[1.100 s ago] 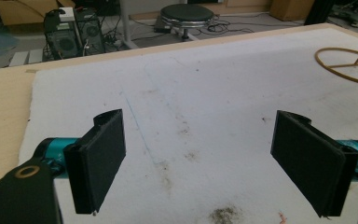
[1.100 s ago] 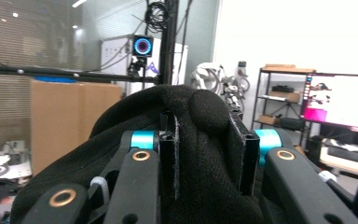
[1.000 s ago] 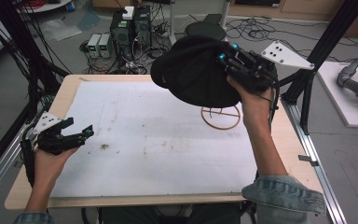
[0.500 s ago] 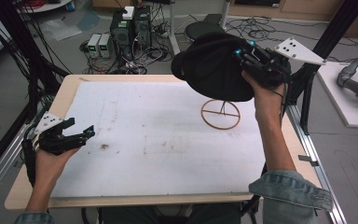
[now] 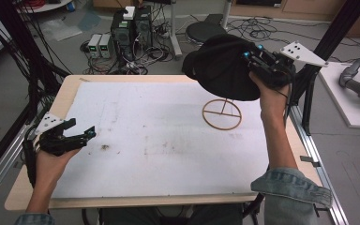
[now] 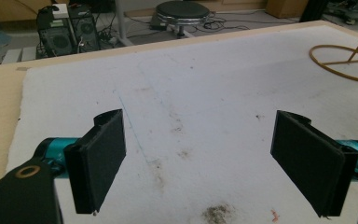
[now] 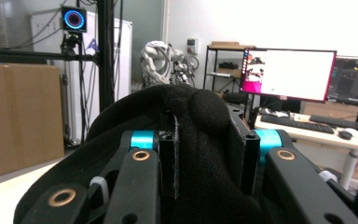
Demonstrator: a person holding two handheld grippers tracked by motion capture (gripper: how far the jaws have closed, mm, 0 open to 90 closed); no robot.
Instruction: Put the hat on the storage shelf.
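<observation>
White felt-like matting, stained with brown flecks, covers the table (image 5: 70, 91) at the lower centre of the high view. At lower left of that view the left gripper (image 5: 82, 135) rests near the mat's edge, its jaws standing wide apart with nothing between them; in the left gripper view the two flat black pads (image 6: 103, 158) frame bare mat. Further up, right of centre, a stand (image 5: 221, 114) of thin tan wire or wood sits on the mat: a flat ring base crossed by spokes, with a slim stem rising from its middle. Above it, at upper right, the right gripper (image 5: 252, 60) is clamped on a black cap (image 5: 218, 68), held in the air over the stand and apart from the ring. The right gripper view shows the knit-textured fabric bunched between the closed jaws, a small crown button (image 7: 208, 109) on top. Judgement: the step in hand appears to be hanging the cap on the stand. To do it well, centre the hollow of the crown over the stem, lower steadily, and release only once the fabric bears on the stem; the light base may tip if nudged sideways.
</observation>
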